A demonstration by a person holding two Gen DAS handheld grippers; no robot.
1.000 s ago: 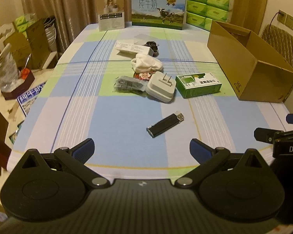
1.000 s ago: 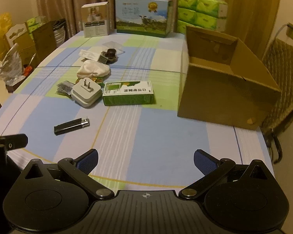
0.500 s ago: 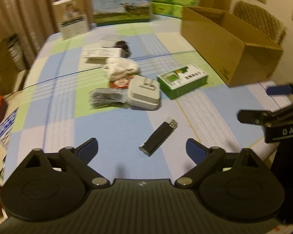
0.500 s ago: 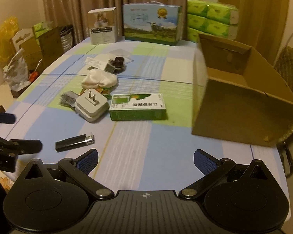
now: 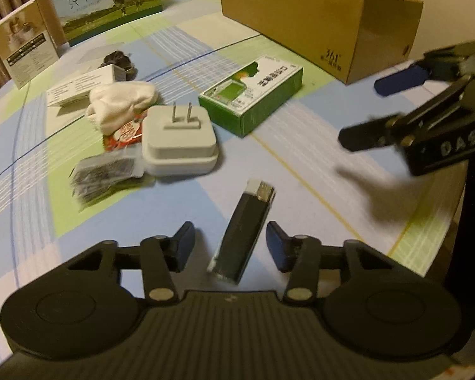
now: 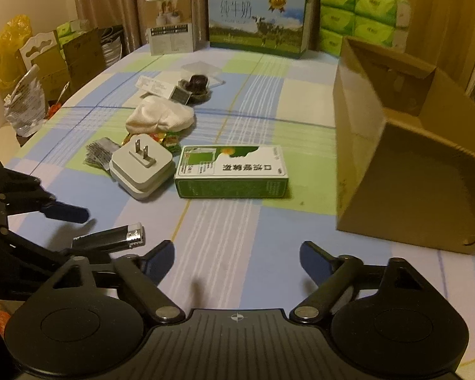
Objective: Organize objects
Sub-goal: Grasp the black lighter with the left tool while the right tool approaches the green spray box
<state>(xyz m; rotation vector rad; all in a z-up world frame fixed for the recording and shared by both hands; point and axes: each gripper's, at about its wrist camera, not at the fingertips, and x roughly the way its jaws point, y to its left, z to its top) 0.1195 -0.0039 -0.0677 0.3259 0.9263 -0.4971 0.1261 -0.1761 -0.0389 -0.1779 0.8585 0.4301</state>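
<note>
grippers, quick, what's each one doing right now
Left gripper: fingers closing around the slim black lighter, pads not yet touching it.
Right gripper: fingers closing, nothing between them.

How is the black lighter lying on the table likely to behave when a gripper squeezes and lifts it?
The lighter looks like a hard, slim bar, so it should stay stiff. Its flat sides suggest that it will slide, not roll. Its glossy body may slip or swivel between the closing fingers of the left gripper, which flank it without visibly touching.
</note>
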